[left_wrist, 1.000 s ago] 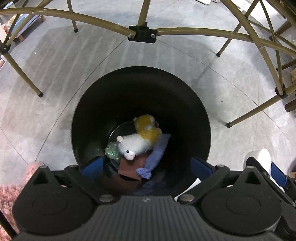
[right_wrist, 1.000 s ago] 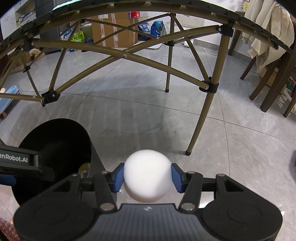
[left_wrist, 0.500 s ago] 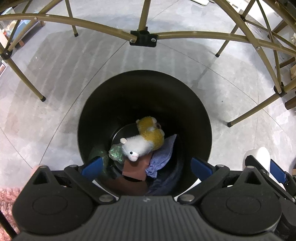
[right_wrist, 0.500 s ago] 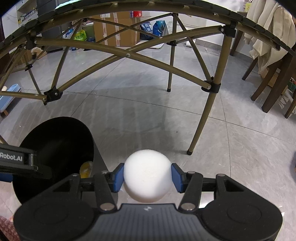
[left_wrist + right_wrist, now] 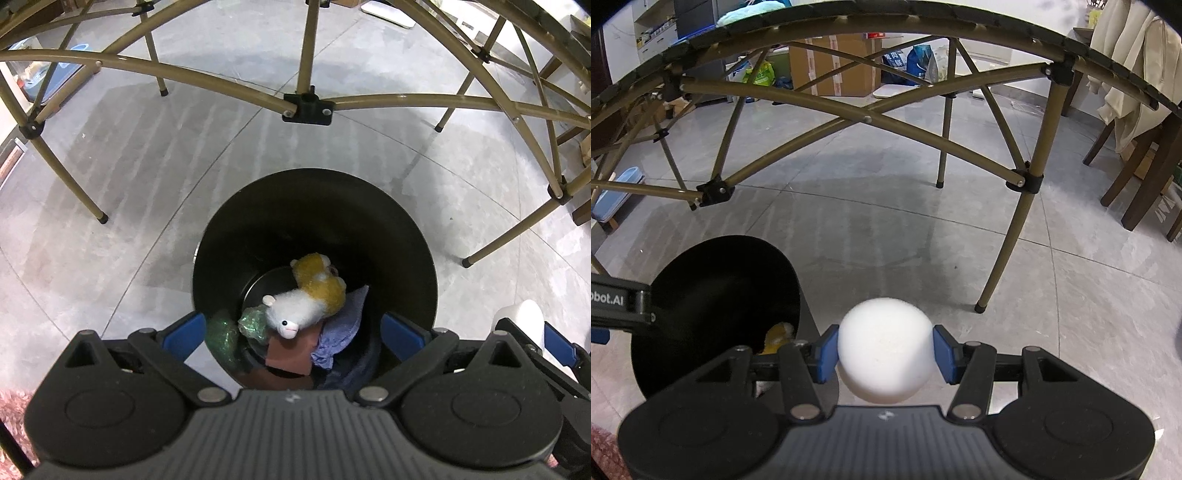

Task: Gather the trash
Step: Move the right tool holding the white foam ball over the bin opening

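Your bin stands on the floor, near side of the table frame. In it, a plush lies on cloths. Your ball sits right of the bin.

Home: wooden chairs, cardboard boxes

- The floor is made of big grey shiny tiles.
- A round black bin stands on the floor, with soft toys and scraps down inside.
- The thin gold legs of a folding table stand on the floor near the bin.
- Dark wooden chair legs stand on the floor, off to the right.
- A fuzzy pink rug lies at the left edge.
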`<state>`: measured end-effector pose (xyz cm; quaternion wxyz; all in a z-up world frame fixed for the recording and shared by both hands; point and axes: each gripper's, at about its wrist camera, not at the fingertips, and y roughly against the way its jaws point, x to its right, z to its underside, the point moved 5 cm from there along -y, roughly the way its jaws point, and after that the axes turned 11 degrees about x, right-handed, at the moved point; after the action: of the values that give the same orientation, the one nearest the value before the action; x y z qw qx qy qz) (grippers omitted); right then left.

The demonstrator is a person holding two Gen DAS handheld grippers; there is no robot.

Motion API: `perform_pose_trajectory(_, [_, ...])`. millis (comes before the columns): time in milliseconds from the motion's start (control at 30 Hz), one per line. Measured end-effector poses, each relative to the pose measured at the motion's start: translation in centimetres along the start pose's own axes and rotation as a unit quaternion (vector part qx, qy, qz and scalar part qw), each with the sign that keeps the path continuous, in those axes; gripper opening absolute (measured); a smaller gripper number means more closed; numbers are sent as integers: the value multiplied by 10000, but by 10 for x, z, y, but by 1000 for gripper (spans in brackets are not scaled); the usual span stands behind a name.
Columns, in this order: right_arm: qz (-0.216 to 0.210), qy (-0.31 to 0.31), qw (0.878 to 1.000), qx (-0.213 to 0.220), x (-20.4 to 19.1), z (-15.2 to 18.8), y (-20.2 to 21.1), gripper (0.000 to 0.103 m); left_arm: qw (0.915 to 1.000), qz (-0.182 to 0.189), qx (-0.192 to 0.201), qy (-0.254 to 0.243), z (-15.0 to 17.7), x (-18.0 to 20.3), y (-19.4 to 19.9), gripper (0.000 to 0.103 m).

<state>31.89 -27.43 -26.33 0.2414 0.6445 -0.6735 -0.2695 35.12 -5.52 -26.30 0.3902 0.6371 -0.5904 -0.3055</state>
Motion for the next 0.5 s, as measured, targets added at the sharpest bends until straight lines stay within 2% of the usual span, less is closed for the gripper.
perform_pose_trajectory(400, [-194,160,9996,100,-25,-8,9,52,10000,36,78,38,-2,-23,10,103])
perform_pose_trajectory(500, [-248,220,9994,134,-34,-11,12,52,9998,-53,154,66,-2,-31,15,103])
